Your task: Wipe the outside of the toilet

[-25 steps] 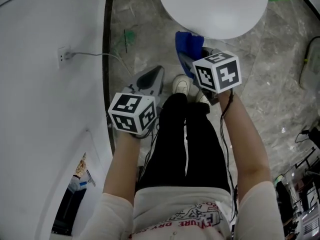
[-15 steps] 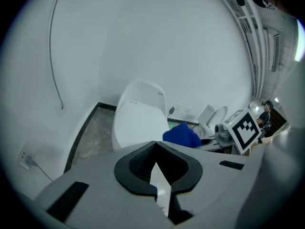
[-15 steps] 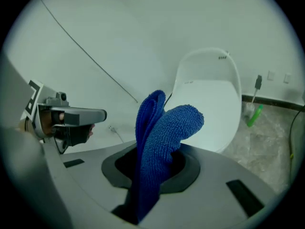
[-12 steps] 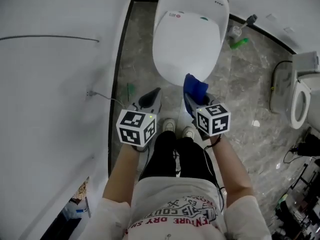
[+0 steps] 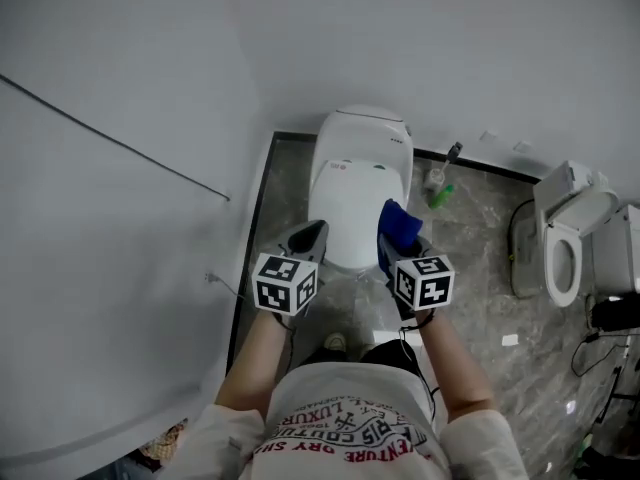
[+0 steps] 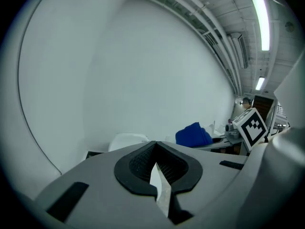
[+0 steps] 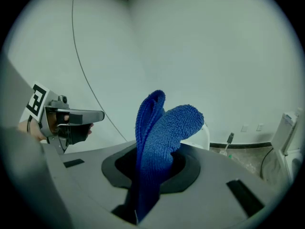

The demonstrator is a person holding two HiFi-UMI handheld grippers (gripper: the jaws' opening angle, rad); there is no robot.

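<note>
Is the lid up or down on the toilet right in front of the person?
Down. The lid lies flat over the toilet, so the head view shows no open bowl.

Wall [image 5: 130, 228] close left of the toilet [image 5: 358, 193] — narrow floor strip [image 5: 270, 193] between, right side open, brush [image 5: 438, 176] beside tank

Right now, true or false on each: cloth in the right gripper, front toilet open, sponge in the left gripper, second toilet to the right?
1. The right gripper is clamped on a blue cloth. True.
2. The toilet in front of the person stands open. False: its lid is down.
3. The left gripper holds a sponge. False: its jaws are together with nothing between them.
4. A second toilet stands off to the right in the head view, its lid raised. True.
</note>
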